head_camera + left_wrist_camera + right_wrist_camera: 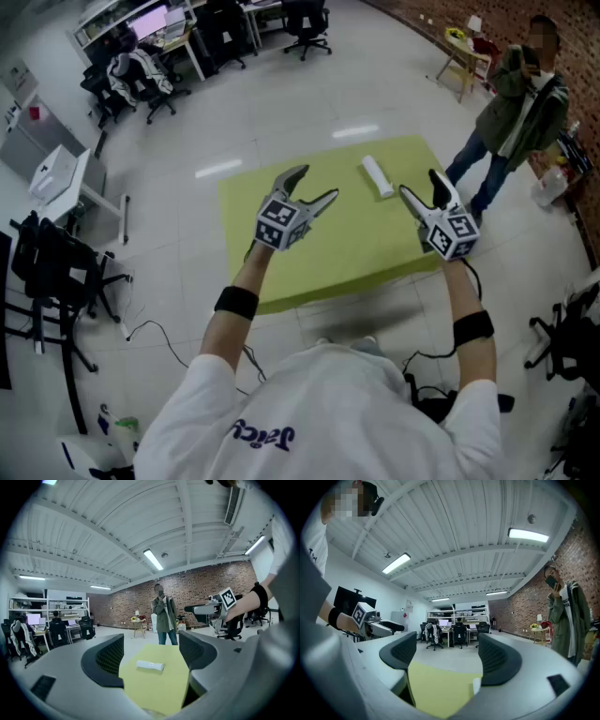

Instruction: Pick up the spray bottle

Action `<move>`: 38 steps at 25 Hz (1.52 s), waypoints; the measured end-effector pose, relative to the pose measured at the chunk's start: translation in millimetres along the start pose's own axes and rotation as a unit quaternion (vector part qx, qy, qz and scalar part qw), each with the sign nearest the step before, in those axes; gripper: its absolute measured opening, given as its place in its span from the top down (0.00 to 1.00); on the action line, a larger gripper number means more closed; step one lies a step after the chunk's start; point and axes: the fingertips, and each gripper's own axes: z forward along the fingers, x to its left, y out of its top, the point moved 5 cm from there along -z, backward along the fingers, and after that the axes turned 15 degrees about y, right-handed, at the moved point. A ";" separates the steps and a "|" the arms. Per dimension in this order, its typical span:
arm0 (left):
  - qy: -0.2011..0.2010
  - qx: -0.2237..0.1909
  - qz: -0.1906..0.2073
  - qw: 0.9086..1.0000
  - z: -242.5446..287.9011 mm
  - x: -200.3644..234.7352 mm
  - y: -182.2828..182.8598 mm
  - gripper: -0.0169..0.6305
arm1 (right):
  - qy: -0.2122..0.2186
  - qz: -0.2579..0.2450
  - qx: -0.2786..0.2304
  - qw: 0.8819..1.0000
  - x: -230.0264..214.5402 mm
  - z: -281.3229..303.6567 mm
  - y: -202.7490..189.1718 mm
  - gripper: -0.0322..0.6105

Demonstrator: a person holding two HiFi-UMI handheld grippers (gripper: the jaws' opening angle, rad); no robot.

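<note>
A white spray bottle (378, 175) lies on its side near the far edge of the yellow-green table (281, 253). My left gripper (317, 184) hovers over the table's middle, open and empty, to the left of the bottle. My right gripper (419, 183) is open and empty just right of the bottle. In the left gripper view the bottle (150, 665) lies ahead between the open jaws, well beyond them, and the right gripper (206, 609) shows at the right. In the right gripper view only a white sliver of the bottle (476, 685) shows by the right jaw.
A person (520, 94) in a green jacket stands just past the table's far right corner. A small side table (464, 58) stands behind them. Office chairs and desks (141, 56) fill the back left; a black chair (47, 262) and floor cables (150, 328) are at the left.
</note>
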 end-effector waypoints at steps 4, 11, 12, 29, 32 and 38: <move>-0.002 0.004 -0.002 1.000 12.4 2.6 -4.8 0.39 | 0.010 -0.012 0.023 1.000 -10.9 3.5 -0.5 0.29; 0.025 0.013 -0.003 1.000 48.1 3.2 -14.2 0.39 | 0.057 -0.023 0.045 0.997 -64.1 7.9 -18.9 0.29; 0.034 0.015 -0.005 0.999 57.2 3.0 -15.6 0.39 | 0.065 -0.024 0.051 0.996 -75.4 8.2 -21.9 0.29; 0.115 0.043 -0.044 0.991 156.5 -22.8 -18.7 0.39 | 0.185 -0.061 0.107 0.975 -200.5 36.1 -50.3 0.29; 0.125 0.051 -0.050 0.990 167.0 -23.6 -20.0 0.39 | 0.219 -0.093 0.132 0.962 -211.6 47.8 -50.6 0.29; 0.148 0.066 -0.054 0.985 183.4 -24.3 -24.3 0.39 | 0.279 -0.128 0.165 0.937 -228.7 68.9 -54.2 0.29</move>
